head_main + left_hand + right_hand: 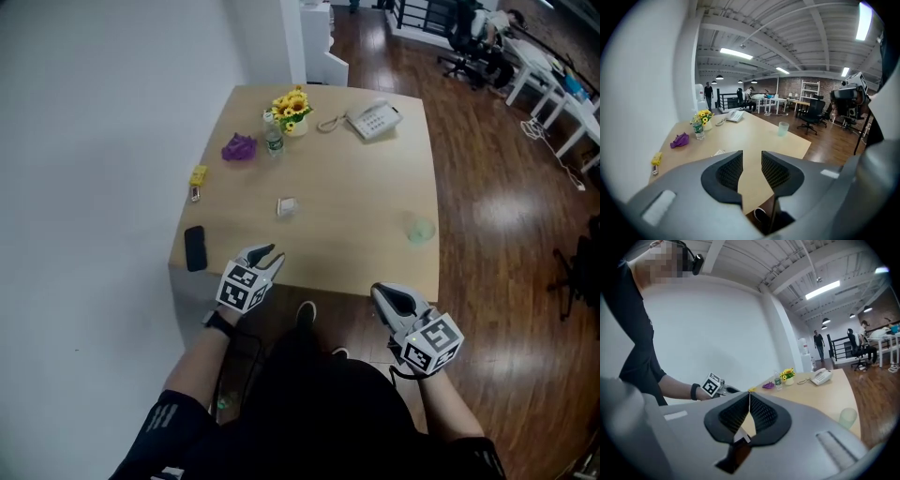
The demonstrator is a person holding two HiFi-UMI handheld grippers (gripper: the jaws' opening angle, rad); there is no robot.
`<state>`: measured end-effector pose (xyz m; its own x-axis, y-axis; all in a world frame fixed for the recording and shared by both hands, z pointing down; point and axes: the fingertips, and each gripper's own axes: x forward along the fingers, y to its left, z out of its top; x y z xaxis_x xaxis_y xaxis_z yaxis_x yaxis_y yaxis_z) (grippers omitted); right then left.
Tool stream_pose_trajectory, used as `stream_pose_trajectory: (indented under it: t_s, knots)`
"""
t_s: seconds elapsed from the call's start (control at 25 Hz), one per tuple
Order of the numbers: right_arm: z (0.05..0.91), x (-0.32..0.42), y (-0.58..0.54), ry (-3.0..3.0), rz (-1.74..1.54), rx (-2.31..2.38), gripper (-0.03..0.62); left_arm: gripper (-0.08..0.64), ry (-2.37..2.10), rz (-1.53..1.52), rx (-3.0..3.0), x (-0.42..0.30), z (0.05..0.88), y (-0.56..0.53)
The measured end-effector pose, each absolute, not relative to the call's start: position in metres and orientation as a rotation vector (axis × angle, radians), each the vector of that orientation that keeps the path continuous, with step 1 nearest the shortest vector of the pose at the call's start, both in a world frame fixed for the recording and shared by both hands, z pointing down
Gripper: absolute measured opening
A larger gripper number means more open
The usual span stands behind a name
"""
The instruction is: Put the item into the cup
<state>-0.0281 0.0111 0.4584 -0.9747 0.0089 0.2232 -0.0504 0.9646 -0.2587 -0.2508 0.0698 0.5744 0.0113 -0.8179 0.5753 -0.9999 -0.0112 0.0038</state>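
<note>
Only the head view gets both tools in at once: the left gripper [267, 255] and right gripper [386, 298] both hang at the near edge of the light wooden bench [356, 187]. It's also the only view with the flat black rectangular object [195, 248], off to the left of the left jaws. The left gripper view shows its jaws properly: spread apart, just bare bench between them. In the right gripper view the jaws are clenched tip to tip, gripping nothing. That view also catches the person's black wristband [695, 391] off to the left of them, which the left gripper view doesn't.

The task's thing, a small white crumpled item [287, 206], lies on the bench ahead of the left jaws, well apart from them. The translucent pale-green plastic cup [421, 229] stands upright ahead of the right jaws and a bit to the right, with the item lying outside it, well off to its left. Far beyond both sets of jaws, a small pale pot [296, 127] holds yellow sunflowers [292, 103], with a clear plastic bottle [273, 141] just beside it.
</note>
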Motion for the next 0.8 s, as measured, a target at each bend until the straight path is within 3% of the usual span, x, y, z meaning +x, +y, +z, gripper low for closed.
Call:
stream_pose_trajectory:
  t_s: [0.24, 0.48, 0.8]
  knots:
    - [0.468, -0.088, -0.013, -2.843, 0.325, 0.041, 0.057, 0.12, -1.759, 0.799, 1.894, -0.306, 0.631, 0.029]
    - [0.488, -0.154, -0.051, -2.789, 0.339, 0.122, 0.057, 0.129, -1.621, 1.085, 1.954, -0.355, 0.687, -0.02]
    - [0.502, -0.211, -0.077, -2.775, 0.387, 0.182, 0.057, 0.138, -1.436, 1.25, 1.945, -0.381, 0.758, -0.045]
